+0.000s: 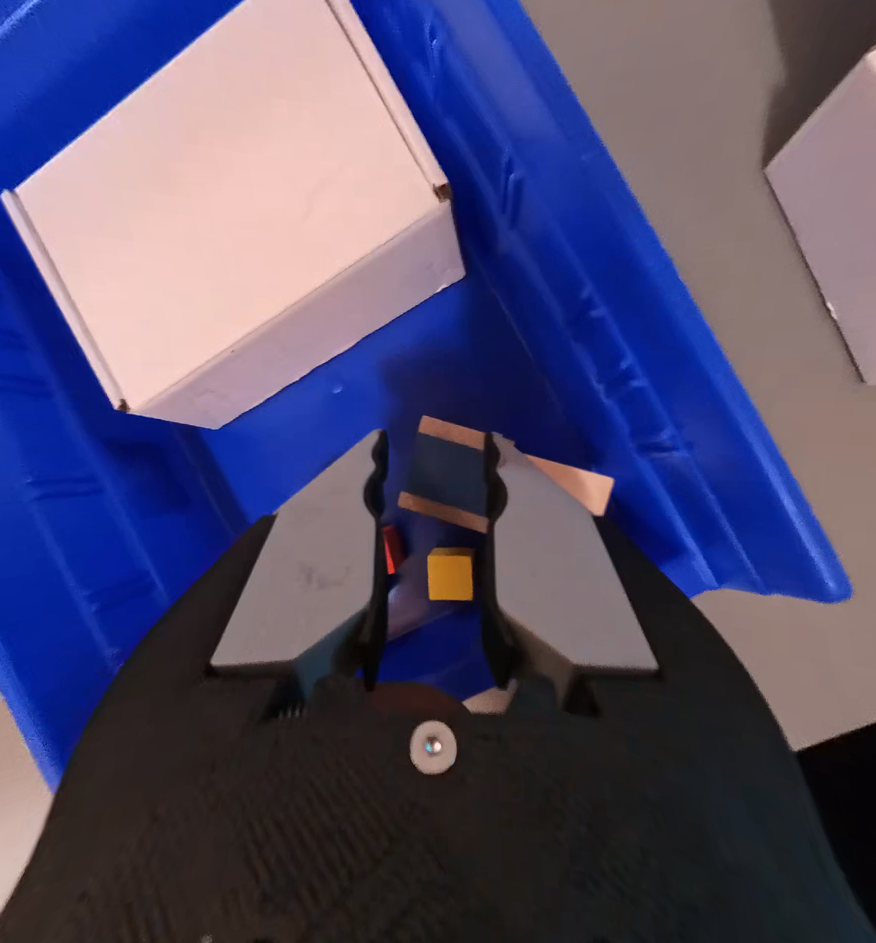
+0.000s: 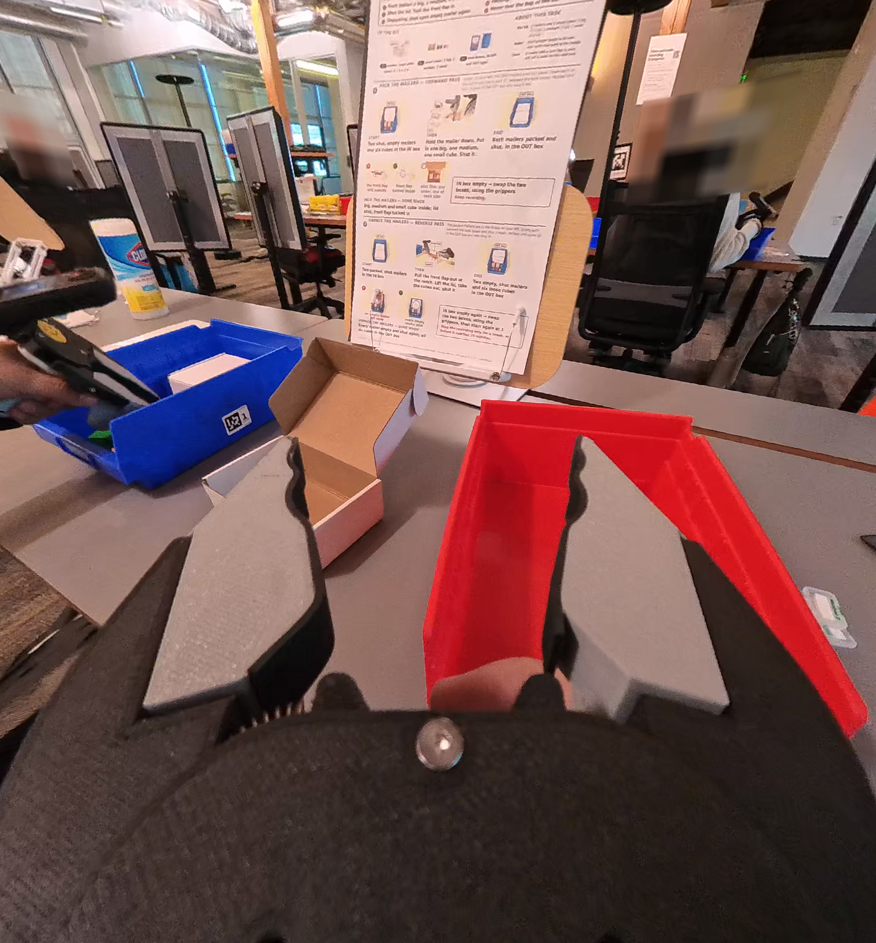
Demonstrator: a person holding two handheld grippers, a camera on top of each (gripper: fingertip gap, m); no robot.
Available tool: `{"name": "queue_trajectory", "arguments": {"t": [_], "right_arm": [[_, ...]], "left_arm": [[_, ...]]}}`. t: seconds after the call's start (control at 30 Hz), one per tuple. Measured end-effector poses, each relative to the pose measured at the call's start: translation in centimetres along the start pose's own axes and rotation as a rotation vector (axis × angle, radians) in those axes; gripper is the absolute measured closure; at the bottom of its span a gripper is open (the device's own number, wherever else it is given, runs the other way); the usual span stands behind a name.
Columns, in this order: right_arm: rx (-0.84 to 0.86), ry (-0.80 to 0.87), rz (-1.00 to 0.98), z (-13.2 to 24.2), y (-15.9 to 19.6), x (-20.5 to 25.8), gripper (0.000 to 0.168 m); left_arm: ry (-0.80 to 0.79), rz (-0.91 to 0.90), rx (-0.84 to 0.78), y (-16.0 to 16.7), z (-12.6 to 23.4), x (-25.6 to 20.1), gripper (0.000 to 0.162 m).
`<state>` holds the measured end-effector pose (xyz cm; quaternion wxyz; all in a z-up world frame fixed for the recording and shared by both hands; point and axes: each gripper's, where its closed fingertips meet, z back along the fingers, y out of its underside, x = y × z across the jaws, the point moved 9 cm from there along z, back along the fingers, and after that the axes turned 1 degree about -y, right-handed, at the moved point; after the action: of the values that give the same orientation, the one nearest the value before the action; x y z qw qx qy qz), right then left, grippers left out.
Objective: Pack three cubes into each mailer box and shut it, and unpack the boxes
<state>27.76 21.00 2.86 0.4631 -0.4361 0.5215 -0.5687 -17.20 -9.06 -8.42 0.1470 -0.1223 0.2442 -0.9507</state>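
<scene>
At centre frame the left gripper (image 1: 434,477) is closing narrowly on a blue cube (image 1: 448,474) above the blue bin (image 1: 553,316), risking slippage from its shallow fingertip hold, while the right gripper (image 2: 435,490) is hovering wide open and empty.

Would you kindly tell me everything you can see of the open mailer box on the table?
The open mailer box is white outside and brown corrugated cardboard inside. Its lid stands raised, side flaps out, and what shows of the inside looks empty. It rests on the grey table between the blue bin and the red bin, apart from both grippers.
</scene>
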Motion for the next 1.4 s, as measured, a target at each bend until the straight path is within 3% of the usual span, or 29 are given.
{"name": "queue_trajectory", "arguments": {"t": [0.13,0.23,0.37,0.53,0.9,1.03,1.1,1.27,1.3,1.33,1.37,1.4], "right_arm": [[-0.011,-0.015,-0.025,0.3,-0.1,-0.3,0.067],[-0.002,-0.011,-0.01,0.3,-0.1,-0.3,0.066],[0.0,-0.015,-0.008,0.3,0.0,-0.3,0.066],[0.006,-0.017,-0.016,0.2,0.1,-0.5,0.066],[0.024,-0.009,0.06,0.4,0.0,0.3,0.067],[0.039,-0.018,0.07,0.0,0.2,0.6,0.067],[0.04,-0.011,0.091,0.0,0.2,0.9,0.067],[0.027,-0.021,0.1,0.3,0.0,1.2,0.067],[0.028,-0.023,0.1,0.3,0.0,1.2,0.066],[0.031,-0.025,0.101,0.3,0.0,1.2,0.066],[0.033,-0.025,0.102,0.2,0.0,1.2,0.066],[0.033,-0.024,0.104,0.2,0.0,1.3,0.066]], "left_arm": [[0.006,-0.044,-0.006,0.5,0.3,-0.8,0.139],[-0.055,-0.059,0.005,1.0,0.8,0.0,0.117],[-0.027,0.013,0.028,1.7,1.0,1.5,0.101],[0.022,-0.047,0.003,1.9,1.2,0.6,0.111],[0.073,-0.179,0.096,2.2,1.6,2.3,0.103],[0.081,-0.21,0.081,1.5,1.1,2.0,0.109],[0.122,-0.243,0.081,1.4,1.1,1.3,0.127],[0.103,-0.306,0.108,1.4,1.4,0.7,0.133],[0.119,-0.323,0.12,1.6,1.5,0.5,0.127],[0.15,-0.348,0.142,1.8,1.5,0.2,0.104],[0.163,-0.367,0.152,2.0,1.5,-0.1,0.096],[0.158,-0.385,0.147,2.0,1.5,-0.1,0.099]]}}
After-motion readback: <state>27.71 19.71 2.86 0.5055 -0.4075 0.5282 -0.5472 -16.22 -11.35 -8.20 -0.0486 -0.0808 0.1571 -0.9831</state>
